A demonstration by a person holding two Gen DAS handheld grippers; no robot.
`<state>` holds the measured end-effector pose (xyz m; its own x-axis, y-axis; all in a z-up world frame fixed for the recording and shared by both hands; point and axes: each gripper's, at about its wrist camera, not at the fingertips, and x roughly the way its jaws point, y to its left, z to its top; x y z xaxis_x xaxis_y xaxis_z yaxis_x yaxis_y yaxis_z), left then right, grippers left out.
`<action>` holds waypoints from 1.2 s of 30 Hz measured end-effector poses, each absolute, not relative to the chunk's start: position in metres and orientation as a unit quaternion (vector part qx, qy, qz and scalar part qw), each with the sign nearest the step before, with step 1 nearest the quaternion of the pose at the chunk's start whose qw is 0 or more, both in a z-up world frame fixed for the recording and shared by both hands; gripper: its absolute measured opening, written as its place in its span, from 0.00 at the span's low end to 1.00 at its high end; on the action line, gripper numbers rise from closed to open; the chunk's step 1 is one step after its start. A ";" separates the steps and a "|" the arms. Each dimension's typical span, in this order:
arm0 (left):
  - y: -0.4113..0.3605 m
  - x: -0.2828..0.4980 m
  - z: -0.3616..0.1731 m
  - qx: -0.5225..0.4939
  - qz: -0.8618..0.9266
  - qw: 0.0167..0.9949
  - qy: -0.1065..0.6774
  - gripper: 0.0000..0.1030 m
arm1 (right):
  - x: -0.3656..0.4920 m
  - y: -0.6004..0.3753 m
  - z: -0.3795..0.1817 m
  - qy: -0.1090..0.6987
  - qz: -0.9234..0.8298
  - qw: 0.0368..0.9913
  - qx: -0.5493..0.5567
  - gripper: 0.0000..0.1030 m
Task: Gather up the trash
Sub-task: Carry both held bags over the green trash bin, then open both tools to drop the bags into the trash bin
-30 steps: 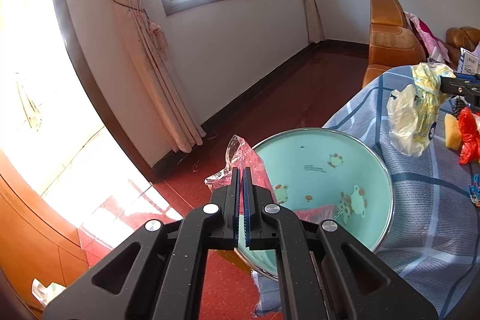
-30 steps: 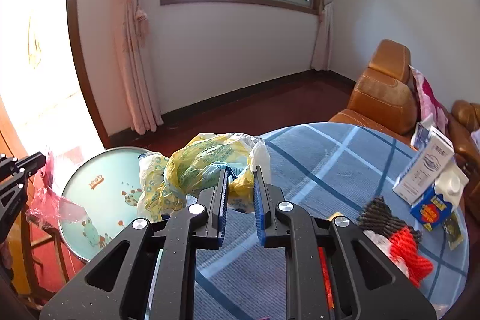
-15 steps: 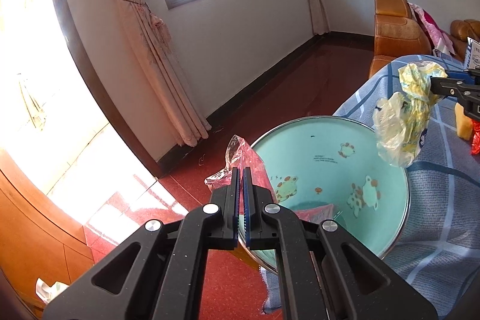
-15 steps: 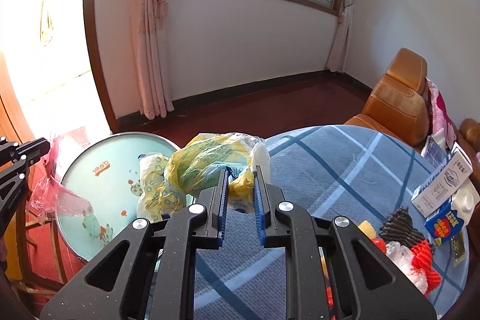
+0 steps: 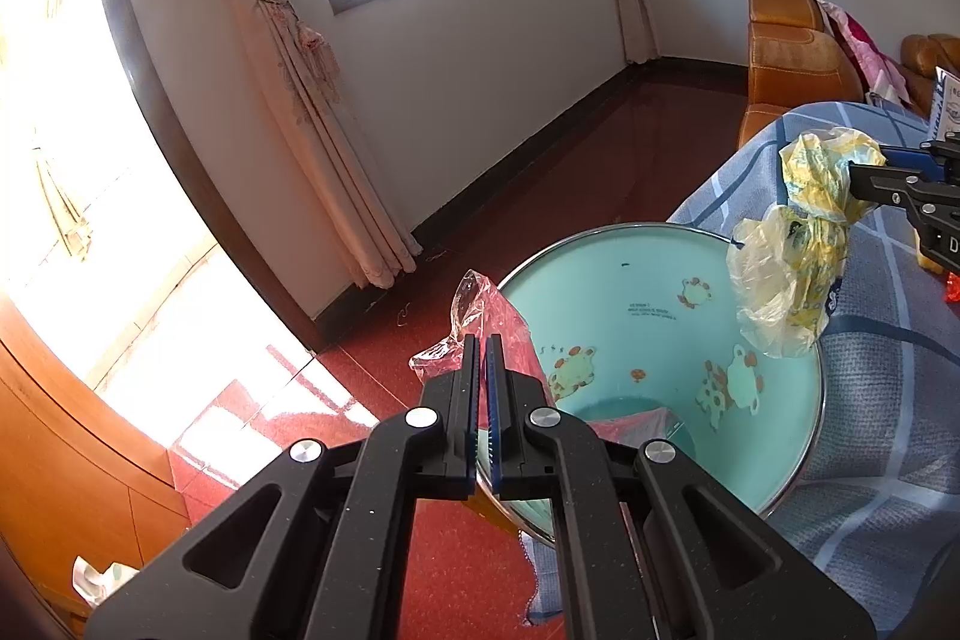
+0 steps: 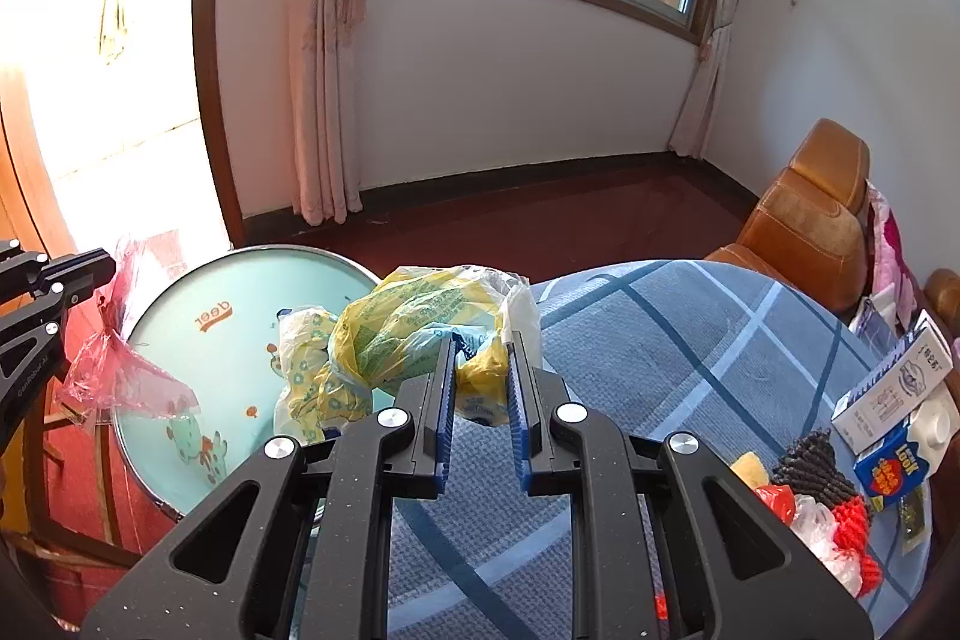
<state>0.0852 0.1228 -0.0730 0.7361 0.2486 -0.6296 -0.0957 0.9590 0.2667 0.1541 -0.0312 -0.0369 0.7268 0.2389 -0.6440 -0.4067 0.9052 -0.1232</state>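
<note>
- Table [image 6: 690,340] under a blue plaid cloth was the biggest thing, filling the right side of both views.
- Basin [image 5: 654,280] was mint green enamel with a metal rim, at the table's edge; cartoon animals inside, "deer" printed in orange, seen upside down in the right wrist view. Small dark print line in the left wrist view too small to read.
- Left gripper [image 5: 485,340] had its jaws pressed together on a thin pink plastic bag [image 5: 480,316] at the basin's near rim; bag draped into the basin.
- Right gripper [image 6: 478,340] had its jaws apart but pinching a crumpled yellow-and-clear plastic bag [image 6: 408,328], held in the air above the far rim of the basin where it meets the table. Green print on the bag unreadable.
- White carton [image 6: 894,388] lay tilted at the table's right edge, text too small to read.
- Blue carton [image 6: 894,466] just beside it read "LOOK" in yellow.
- Black knit item [image 6: 810,466], red mesh [image 6: 852,526], clear wrapper [image 6: 816,520] and a yellow chunk [image 6: 750,466] were clustered near the cartons.
- Right gripper body showed "D" in the left wrist view; left gripper body showed "GenRobot.AI" faintly.
</note>
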 end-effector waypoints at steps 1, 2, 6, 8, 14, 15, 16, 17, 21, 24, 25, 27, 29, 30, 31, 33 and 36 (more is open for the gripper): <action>0.123 0.085 -0.073 0.109 0.093 0.925 0.351 0.02 | 0.154 -0.031 -0.037 0.325 0.176 0.920 -0.130 0.16; 0.123 0.085 -0.073 0.109 0.092 0.925 0.352 0.02 | 0.154 -0.030 -0.038 0.325 0.177 0.920 -0.132 0.16; 0.125 0.086 -0.073 0.108 0.091 0.925 0.353 0.02 | 0.153 -0.027 -0.039 0.325 0.179 0.918 -0.138 0.16; 0.125 0.086 -0.073 0.108 0.090 0.925 0.353 0.02 | 0.153 -0.026 -0.039 0.325 0.180 0.918 -0.138 0.16; 0.124 0.086 -0.073 0.108 0.088 0.924 0.355 0.02 | 0.153 -0.027 -0.040 0.326 0.184 0.917 -0.141 0.16; 0.124 0.086 -0.073 0.108 0.087 0.924 0.355 0.02 | 0.153 -0.027 -0.040 0.326 0.184 0.916 -0.142 0.16; 0.124 0.086 -0.072 0.108 0.086 0.924 0.355 0.02 | 0.153 -0.027 -0.040 0.327 0.184 0.916 -0.142 0.16; 0.124 0.086 -0.072 0.108 0.086 0.924 0.356 0.02 | 0.153 -0.026 -0.040 0.327 0.185 0.916 -0.141 0.16; 0.122 0.087 -0.073 0.108 0.084 0.924 0.357 0.02 | 0.153 -0.026 -0.041 0.327 0.187 0.915 -0.142 0.16; 0.121 0.087 -0.074 0.109 0.082 0.924 0.358 0.02 | 0.152 -0.025 -0.041 0.327 0.188 0.915 -0.143 0.17; 0.121 0.087 -0.074 0.109 0.081 0.924 0.358 0.02 | 0.152 -0.025 -0.041 0.327 0.189 0.915 -0.143 0.17; 0.120 0.087 -0.075 0.109 0.080 0.924 0.358 0.03 | 0.152 -0.024 -0.042 0.328 0.191 0.914 -0.143 0.17; 0.119 0.087 -0.076 0.109 0.079 0.924 0.359 0.05 | 0.152 -0.023 -0.042 0.329 0.192 0.914 -0.143 0.18; 0.119 0.087 -0.076 0.109 0.078 0.923 0.360 0.06 | 0.152 -0.022 -0.043 0.330 0.195 0.912 -0.144 0.20; 0.118 0.087 -0.077 0.110 0.078 0.923 0.360 0.06 | 0.151 -0.021 -0.043 0.329 0.196 0.912 -0.146 0.23; 0.116 0.088 -0.078 0.111 0.073 0.922 0.363 0.14 | 0.150 -0.021 -0.044 0.327 0.201 0.912 -0.147 0.30; 0.112 0.086 -0.078 0.112 0.073 0.924 0.357 0.38 | 0.150 -0.019 -0.046 0.331 0.204 0.910 -0.145 0.34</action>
